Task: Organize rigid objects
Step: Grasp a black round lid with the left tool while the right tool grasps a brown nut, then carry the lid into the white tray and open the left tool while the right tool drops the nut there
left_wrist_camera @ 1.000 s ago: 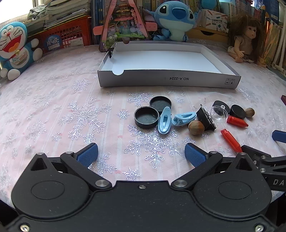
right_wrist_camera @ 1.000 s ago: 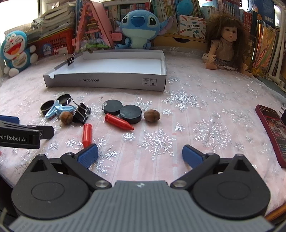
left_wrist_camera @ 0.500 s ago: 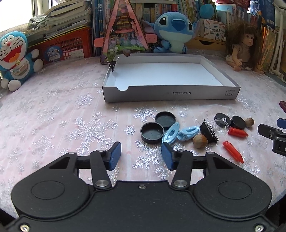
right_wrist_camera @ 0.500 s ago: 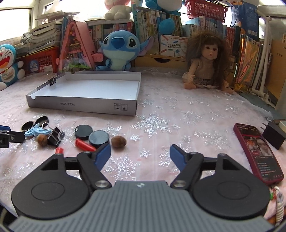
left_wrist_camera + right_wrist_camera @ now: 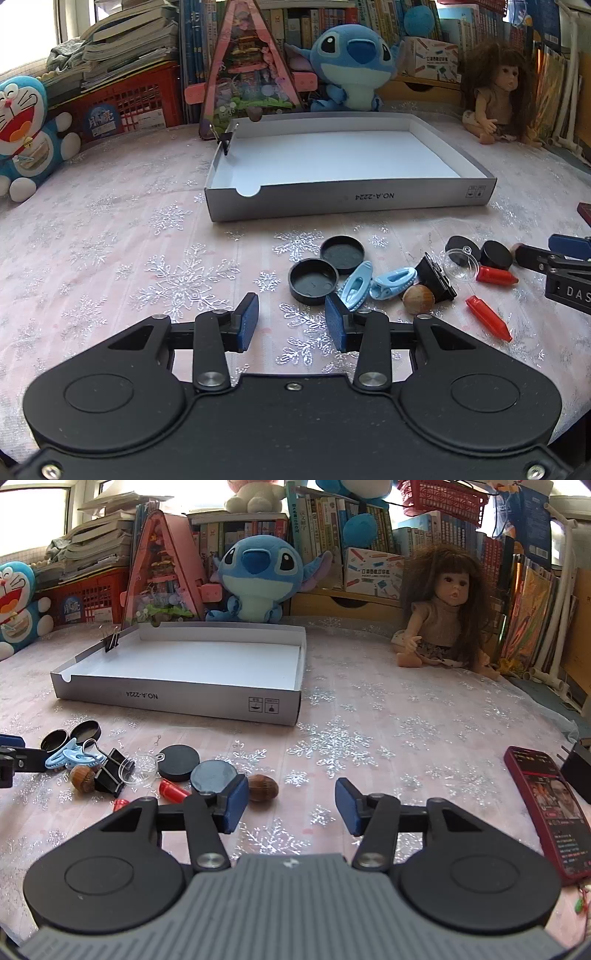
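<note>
A shallow white box [image 5: 369, 199] stands open on the snowflake tablecloth; it also shows in the right wrist view [image 5: 177, 698]. In front of it lie small objects: two black caps [image 5: 313, 280], two light blue clips [image 5: 373, 284], a hazelnut [image 5: 418, 299], a black binder clip [image 5: 436, 277], a clear half-sphere [image 5: 460, 264], black discs [image 5: 496, 254] and two red crayon-like pieces [image 5: 487, 323]. My left gripper [image 5: 291, 323] is partly open and empty, just short of the caps. My right gripper [image 5: 291, 808] is open and empty, beside a second nut [image 5: 263, 788] and the discs [image 5: 214, 775].
A red phone [image 5: 546, 805] and a black plug lie at the right. A doll [image 5: 443, 609], a Stitch plush [image 5: 255, 579], a Doraemon plush [image 5: 22, 129], a pink model house and stacked books line the back. A binder clip [image 5: 224, 140] sits on the box's left wall.
Both grippers pulled back and rose, so the box and objects look farther. Both sets of jaws narrowed from wide open, the left more than the right. The objects have not moved.
</note>
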`<state>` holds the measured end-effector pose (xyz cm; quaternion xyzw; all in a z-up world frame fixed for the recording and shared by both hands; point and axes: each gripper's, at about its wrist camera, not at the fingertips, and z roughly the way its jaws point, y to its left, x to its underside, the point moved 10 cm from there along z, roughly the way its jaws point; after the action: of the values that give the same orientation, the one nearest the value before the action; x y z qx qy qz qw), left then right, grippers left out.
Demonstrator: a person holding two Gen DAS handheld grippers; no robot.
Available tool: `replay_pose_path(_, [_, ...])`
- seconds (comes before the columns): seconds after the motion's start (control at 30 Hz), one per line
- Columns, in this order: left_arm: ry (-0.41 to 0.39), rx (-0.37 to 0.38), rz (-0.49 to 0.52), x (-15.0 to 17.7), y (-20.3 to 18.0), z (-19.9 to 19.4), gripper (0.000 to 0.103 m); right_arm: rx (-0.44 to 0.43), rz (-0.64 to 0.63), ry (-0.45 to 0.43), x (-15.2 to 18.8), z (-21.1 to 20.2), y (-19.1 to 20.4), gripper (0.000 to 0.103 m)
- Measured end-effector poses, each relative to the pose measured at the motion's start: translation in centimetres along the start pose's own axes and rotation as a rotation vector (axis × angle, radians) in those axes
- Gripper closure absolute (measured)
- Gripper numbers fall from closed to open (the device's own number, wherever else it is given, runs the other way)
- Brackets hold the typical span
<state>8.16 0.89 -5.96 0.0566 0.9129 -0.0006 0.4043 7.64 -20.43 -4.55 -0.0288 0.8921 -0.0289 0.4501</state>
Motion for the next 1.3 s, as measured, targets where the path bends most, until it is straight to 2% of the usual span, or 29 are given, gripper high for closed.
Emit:
replay_pose_path(0.53, [-0.046, -0.005, 0.004, -1.3, -0.7, 2.0, 0.064, -0.005, -0.004, -0.012, -0.1, 0.7, 0.4, 0.048])
replay_pose_path(0.6, [-0.047, 0.003, -0.002, -1.3, -0.7, 2.0, 0.073, -0.015, -0.005, -0.009, 0.0, 0.6, 0.6, 0.055])
replay_pose_path(0.67, [-0.048, -0.001, -0.002, -1.3, -0.7, 1.9, 0.073, -0.021, -0.014, -0.010, 0.0, 0.5, 0.9, 0.073])
replay_pose_path(0.73, [-0.049, -0.005, 0.007, -1.3, -0.8, 1.8, 0.073, -0.036, -0.022, -0.017, -0.1, 0.3, 1.3, 0.079])
replay_pose_path(1.3, [-0.096, 0.006, -0.023, -4.1, -0.4, -0.1, 0.073, -0.046, 0.030, -0.058, -2.9, -0.5, 1.0, 0.079])
